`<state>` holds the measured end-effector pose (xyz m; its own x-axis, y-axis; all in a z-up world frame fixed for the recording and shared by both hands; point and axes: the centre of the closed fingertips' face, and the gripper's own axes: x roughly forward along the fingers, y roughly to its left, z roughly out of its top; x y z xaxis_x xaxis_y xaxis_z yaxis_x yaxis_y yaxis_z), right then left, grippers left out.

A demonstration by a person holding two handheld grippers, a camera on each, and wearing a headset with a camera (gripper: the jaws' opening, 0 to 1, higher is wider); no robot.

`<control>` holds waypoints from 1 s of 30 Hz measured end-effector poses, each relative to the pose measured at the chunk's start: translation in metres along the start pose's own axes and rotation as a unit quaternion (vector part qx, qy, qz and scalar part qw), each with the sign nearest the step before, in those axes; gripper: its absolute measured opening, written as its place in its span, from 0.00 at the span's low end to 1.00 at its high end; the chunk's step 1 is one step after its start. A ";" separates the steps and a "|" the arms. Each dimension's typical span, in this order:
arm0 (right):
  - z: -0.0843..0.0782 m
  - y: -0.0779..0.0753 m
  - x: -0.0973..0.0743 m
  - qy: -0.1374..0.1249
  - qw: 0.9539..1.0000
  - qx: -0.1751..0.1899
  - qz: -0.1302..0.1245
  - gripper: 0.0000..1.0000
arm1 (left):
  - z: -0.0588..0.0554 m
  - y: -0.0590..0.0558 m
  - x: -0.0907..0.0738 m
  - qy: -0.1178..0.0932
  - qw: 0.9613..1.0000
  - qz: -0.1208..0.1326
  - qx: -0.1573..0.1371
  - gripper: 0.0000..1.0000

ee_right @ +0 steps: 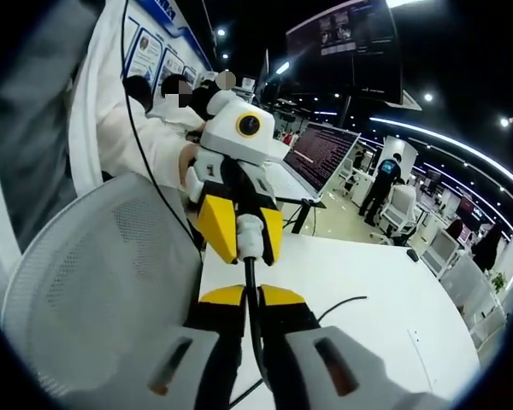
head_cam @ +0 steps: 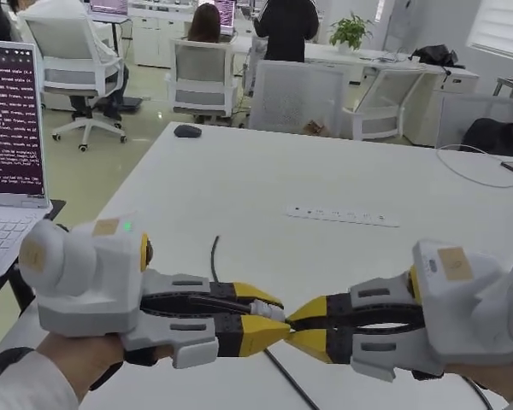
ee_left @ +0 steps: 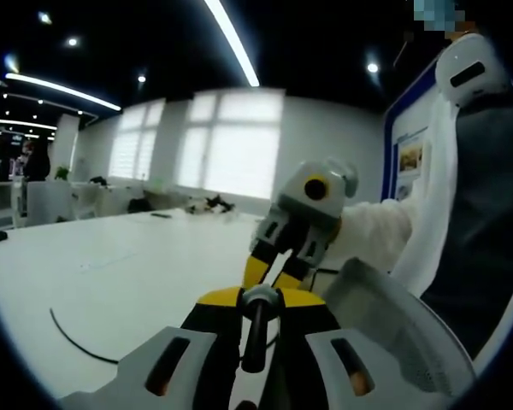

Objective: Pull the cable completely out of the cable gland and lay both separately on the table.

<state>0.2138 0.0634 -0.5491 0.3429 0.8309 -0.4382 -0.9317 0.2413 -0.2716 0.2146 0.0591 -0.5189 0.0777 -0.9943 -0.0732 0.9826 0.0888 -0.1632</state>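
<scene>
Two grippers, nose to nose above the table (head_cam: pixel 342 184).

Item 1: cable gland (ee_right: pixel 250 232), pale, clamped between the closed jaws of the left gripper (head_cam: pixel 269 314). It lies directly ahead of the right gripper (head_cam: pixel 297 328), almost touching its tips.

Item 2: cable (ee_right: pixel 250 275), black, not yet out of the gland. Its long axis runs in line with both grippers. The right gripper is closed on the cable just in front of the gland. More cable lies on the table beyond the left gripper.

Judged next: the right gripper draws straight back along that axis while the left holds firm.
</scene>
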 end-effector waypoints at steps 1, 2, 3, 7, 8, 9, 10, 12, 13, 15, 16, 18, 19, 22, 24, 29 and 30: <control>0.000 0.000 0.000 0.000 1.000 -0.001 0.000 0.05 | 0.000 0.000 0.000 0.000 1.000 -0.001 -0.001 0.16; 0.000 0.001 -0.001 0.000 1.000 -0.002 0.000 0.05 | 0.000 -0.001 0.000 0.000 1.000 -0.001 -0.001 0.16; 0.000 0.001 -0.001 0.000 1.000 -0.003 0.000 0.05 | 0.000 -0.001 0.000 0.000 1.000 -0.002 -0.001 0.16; 0.000 0.001 -0.001 -0.001 1.000 -0.005 0.000 0.04 | 0.000 -0.001 0.001 0.001 1.000 -0.002 -0.002 0.16; -0.001 0.001 0.000 -0.002 1.000 -0.005 0.000 0.04 | 0.000 -0.001 0.001 0.001 1.000 -0.001 -0.001 0.16; -0.002 0.001 0.000 -0.001 1.000 -0.007 0.001 0.04 | 0.000 -0.001 0.001 0.001 1.000 -0.001 -0.001 0.16; -0.003 0.001 0.000 0.001 1.000 -0.007 0.002 0.04 | 0.000 -0.001 0.000 -0.001 1.000 0.001 -0.002 0.16; -0.007 0.000 0.000 0.006 1.000 -0.005 0.002 0.04 | 0.002 0.001 -0.001 -0.005 1.000 0.004 -0.004 0.16; -0.008 0.000 -0.001 0.007 1.000 -0.004 0.001 0.04 | 0.002 0.001 -0.002 -0.007 1.000 0.005 -0.005 0.16; -0.011 -0.002 -0.002 0.011 1.000 -0.003 -0.002 0.04 | 0.004 0.003 -0.003 -0.010 1.000 0.008 -0.006 0.16; -0.013 -0.003 -0.004 0.013 1.000 -0.002 -0.004 0.04 | 0.005 0.003 -0.003 -0.013 1.000 0.009 -0.006 0.16; -0.016 -0.006 -0.006 0.015 1.000 0.000 -0.006 0.04 | 0.006 0.004 -0.004 -0.015 1.000 0.011 -0.007 0.16; -0.018 -0.006 -0.007 0.017 1.000 0.001 -0.006 0.04 | 0.007 0.004 -0.004 -0.016 1.000 0.012 -0.008 0.16; -0.024 -0.009 -0.009 0.024 1.000 0.005 -0.008 0.04 | 0.009 0.005 -0.005 -0.023 1.000 0.015 -0.011 0.16; -0.028 -0.010 -0.010 0.029 1.000 0.007 -0.009 0.04 | 0.010 0.006 -0.006 -0.026 0.999 0.017 -0.011 0.16; -0.041 -0.011 -0.013 0.045 0.999 0.013 -0.010 0.04 | 0.011 0.009 -0.007 -0.027 0.999 0.023 -0.015 0.16; -0.044 -0.012 -0.013 0.048 0.999 0.015 -0.011 0.04 | 0.011 0.010 -0.007 -0.027 0.999 0.025 -0.015 0.16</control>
<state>0.2257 0.0277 -0.5781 0.3711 0.7740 -0.5131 -0.9269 0.2749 -0.2556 0.2254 0.0666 -0.5094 0.1359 -0.9903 -0.0284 0.9719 0.1388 -0.1901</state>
